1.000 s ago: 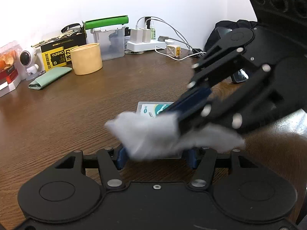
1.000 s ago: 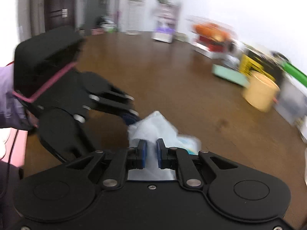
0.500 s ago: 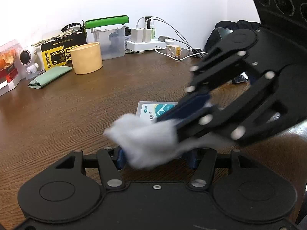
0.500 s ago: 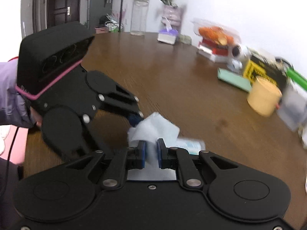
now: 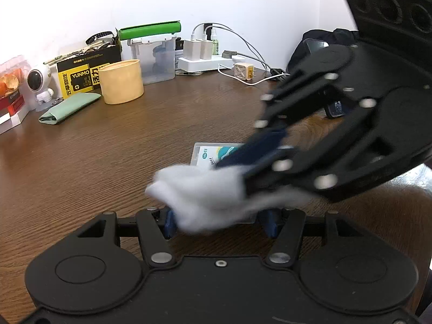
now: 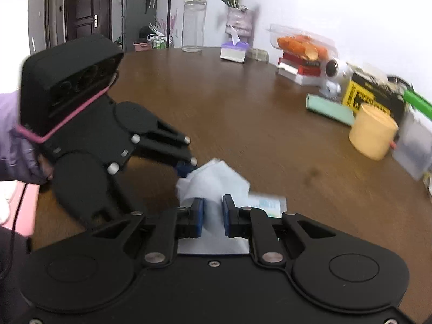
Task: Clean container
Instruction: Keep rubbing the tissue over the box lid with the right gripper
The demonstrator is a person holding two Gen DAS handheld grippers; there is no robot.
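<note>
Left wrist view: the container (image 5: 213, 152) lies flat on the tabletop (image 5: 108, 145), held between the left hand-held gripper's (image 5: 220, 222) wide-spread fingers. Right wrist view: the right hand-held gripper (image 6: 213, 213) pinches a tissue (image 6: 213, 178) over the container (image 6: 266, 203).

Two grippers: left gripper (image 5: 220, 222), right gripper (image 6: 213, 213); one tissue (image 5: 199, 197); one container (image 5: 208, 154); one cup (image 5: 121, 81).

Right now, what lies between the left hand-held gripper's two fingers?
The flat container, mostly covered by the white wipe that the right hand-held gripper holds; the left wrist view shows this.
</note>
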